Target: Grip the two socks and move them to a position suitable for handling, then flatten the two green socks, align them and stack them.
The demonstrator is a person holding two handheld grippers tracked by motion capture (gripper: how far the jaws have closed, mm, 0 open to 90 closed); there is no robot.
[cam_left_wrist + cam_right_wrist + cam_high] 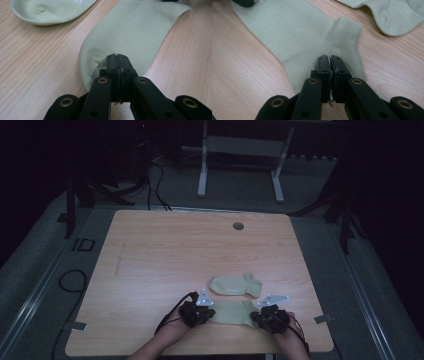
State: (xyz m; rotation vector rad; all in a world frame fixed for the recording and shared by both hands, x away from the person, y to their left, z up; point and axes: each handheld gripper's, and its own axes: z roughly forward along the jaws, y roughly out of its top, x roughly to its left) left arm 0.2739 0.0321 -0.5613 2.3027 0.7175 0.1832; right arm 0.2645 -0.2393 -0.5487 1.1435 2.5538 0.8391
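Two pale green ankle socks lie on the wooden table (150,260). The near sock (231,312) is stretched flat between both grippers. My left gripper (211,313) is shut on its toe end (100,65), the jaws (117,58) pressed together over the fabric edge. At the other end my right gripper (255,316) is shut on the heel edge beside the ribbed cuff (348,42), jaws closed (330,60). The far sock (235,285) lies just beyond, apart from the held one, and it also appears as the far sock (47,10) and the far sock (397,15).
The table's front edge runs just under the person's forearms (165,342). A round cable hole (238,226) sits near the back edge. Behind the table stands a white frame (240,165). Cables (70,285) lie on the grey floor at the left.
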